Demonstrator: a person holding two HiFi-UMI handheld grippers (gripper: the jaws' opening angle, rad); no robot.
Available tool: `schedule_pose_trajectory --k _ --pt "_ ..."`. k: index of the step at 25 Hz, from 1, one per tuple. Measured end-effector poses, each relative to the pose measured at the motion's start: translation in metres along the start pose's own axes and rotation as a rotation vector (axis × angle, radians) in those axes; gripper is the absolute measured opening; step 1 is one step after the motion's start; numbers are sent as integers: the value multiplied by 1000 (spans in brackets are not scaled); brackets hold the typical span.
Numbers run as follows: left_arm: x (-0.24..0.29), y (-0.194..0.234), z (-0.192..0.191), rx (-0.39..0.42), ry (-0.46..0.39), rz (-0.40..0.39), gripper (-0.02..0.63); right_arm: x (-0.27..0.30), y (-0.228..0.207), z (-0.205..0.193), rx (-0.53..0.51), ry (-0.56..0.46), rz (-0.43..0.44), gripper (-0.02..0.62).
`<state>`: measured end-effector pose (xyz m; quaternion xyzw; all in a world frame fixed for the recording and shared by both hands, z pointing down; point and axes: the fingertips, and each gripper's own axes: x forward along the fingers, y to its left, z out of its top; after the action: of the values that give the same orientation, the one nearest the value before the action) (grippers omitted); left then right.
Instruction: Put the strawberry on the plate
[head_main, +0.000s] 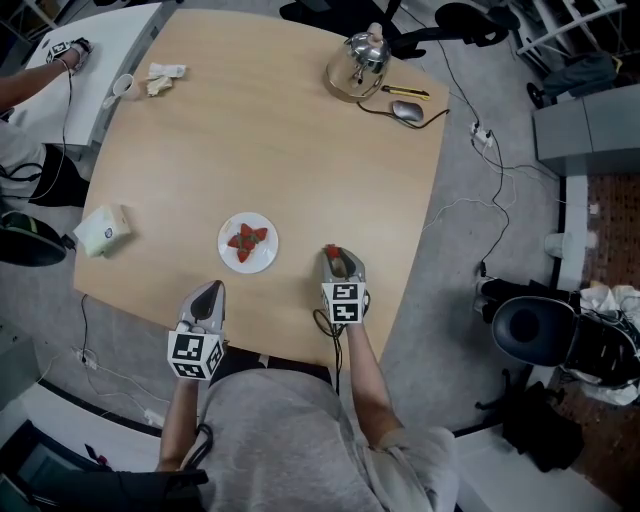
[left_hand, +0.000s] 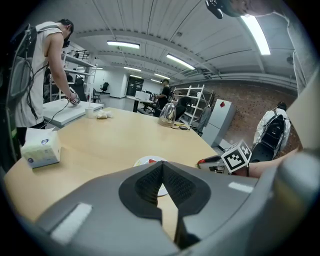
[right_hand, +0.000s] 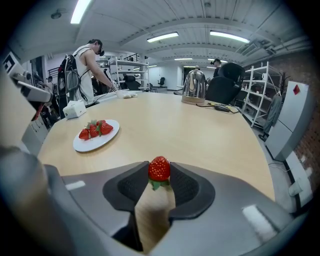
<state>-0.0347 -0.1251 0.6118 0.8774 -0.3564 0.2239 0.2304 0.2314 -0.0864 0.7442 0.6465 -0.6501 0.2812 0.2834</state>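
Strawberry (right_hand: 159, 169) sat clamped in the right gripper (head_main: 335, 254) just right of the plate (head_main: 262, 262), not yet delivered beside the other berries (head_main: 246, 240) there, while the left gripper (head_main: 211, 290) hung near the plate with jaws together, holding nothing.

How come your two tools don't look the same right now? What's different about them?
The right tool pinches a red strawberry between its jaws; the left tool holds nothing. The right tool's jaws stand a little apart around the berry; the left tool's jaws are closed together. The right tool sits just right of the plate; the left tool is nearer the edge of the table. Both are grey and the same shape.
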Motion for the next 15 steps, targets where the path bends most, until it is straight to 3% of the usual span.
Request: schedule_pose_trajectory --k 15 --pt "-23 12 0 -25 -39 39 20 -1 54 38 -96 -80 102 138"
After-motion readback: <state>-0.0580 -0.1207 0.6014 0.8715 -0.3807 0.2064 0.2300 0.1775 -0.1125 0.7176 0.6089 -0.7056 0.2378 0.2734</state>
